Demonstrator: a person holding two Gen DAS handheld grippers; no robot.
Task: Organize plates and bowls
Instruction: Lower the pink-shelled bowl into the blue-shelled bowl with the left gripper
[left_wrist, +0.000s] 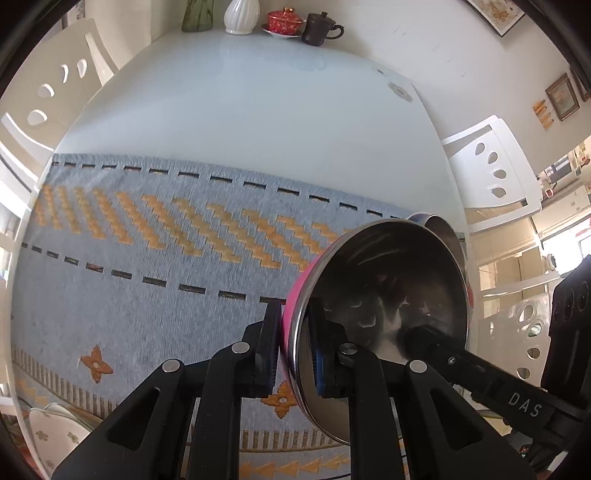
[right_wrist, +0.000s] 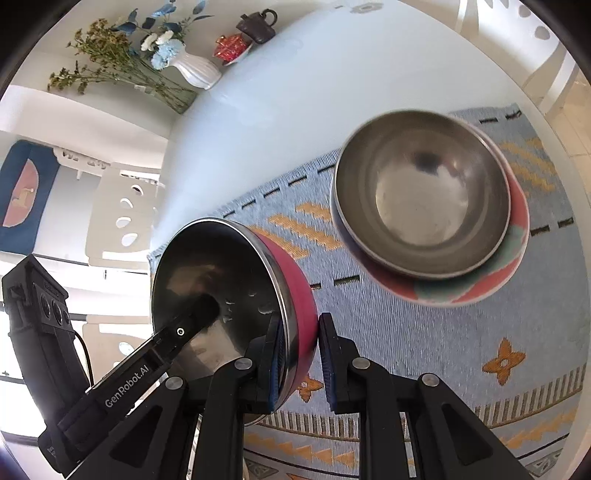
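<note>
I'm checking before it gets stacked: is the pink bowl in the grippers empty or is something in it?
Empty. The pink bowl shows only bare, reflective steel inside in both wrist views; each gripper pinches its rim.

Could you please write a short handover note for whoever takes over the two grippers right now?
Left gripper: shut on the rim of the pink bowl, one finger inside, one outside.
Right gripper: shut on the same bowl's rim from the opposite side. Both hold the bowl tilted above the mat.
Second steel bowl: upright in a coloured dish on the mat.
A floral plate shows at the left view's lower edge.
Done: pink bowl gripped and off the mat.
Left: probably nest it in the second bowl, then release. Anything else to tidy is not visible.
</note>
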